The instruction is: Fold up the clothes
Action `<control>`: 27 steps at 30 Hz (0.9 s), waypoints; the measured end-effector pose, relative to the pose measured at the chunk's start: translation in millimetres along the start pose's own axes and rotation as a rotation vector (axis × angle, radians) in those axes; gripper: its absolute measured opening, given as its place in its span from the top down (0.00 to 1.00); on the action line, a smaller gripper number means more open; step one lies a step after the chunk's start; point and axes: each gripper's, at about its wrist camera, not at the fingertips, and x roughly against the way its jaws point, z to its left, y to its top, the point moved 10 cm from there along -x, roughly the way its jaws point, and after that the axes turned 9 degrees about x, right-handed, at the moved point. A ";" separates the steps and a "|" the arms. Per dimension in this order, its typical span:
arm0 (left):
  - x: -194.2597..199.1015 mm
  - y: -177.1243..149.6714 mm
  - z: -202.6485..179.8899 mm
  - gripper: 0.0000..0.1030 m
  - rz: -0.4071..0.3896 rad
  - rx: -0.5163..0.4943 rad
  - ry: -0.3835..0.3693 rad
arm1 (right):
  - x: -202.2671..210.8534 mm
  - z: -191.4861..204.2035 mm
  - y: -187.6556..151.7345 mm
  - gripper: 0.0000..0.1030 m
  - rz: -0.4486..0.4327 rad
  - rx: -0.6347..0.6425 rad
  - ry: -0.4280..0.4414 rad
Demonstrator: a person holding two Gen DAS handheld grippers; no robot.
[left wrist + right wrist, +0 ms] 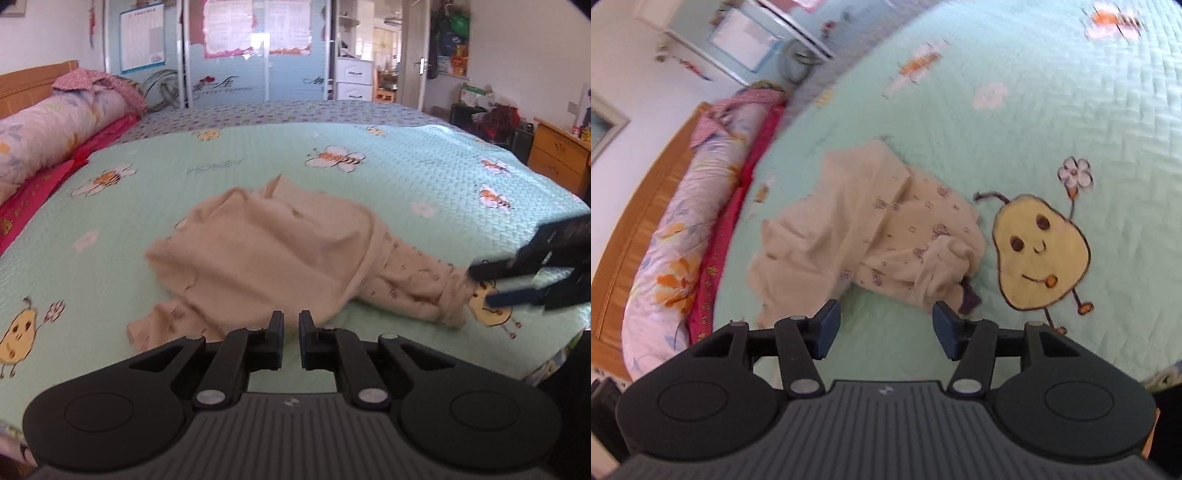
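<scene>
Beige garment (pixel 280 254) lay crumpled mid-quilt (pixel 424 177), not folded. Your left gripper (pixel 291 341) nearly closed, held nothing, just short of near hem. Your right gripper (pixel 886 328) wide open, empty, at bunched end (beside pear print (pixel 1039 251)). Risk: you pinched several bunched layers, so garment dragged as lump.

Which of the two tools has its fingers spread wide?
The right tool: its fingers stand wide apart beside the beige garment. The left tool leaves only a narrow slit.
</scene>
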 end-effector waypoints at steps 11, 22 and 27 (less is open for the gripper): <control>-10.8 17.0 31.5 0.43 -0.004 0.045 0.140 | -108.9 0.1 64.0 0.24 -0.019 -0.040 -0.141; 7.5 13.1 56.4 0.43 -0.028 0.128 0.120 | -19.9 0.0 44.0 0.93 -0.031 0.224 -0.104; -8.5 46.6 25.0 0.43 -0.059 0.058 0.066 | 23.4 -48.9 -6.2 0.85 0.043 0.201 -0.251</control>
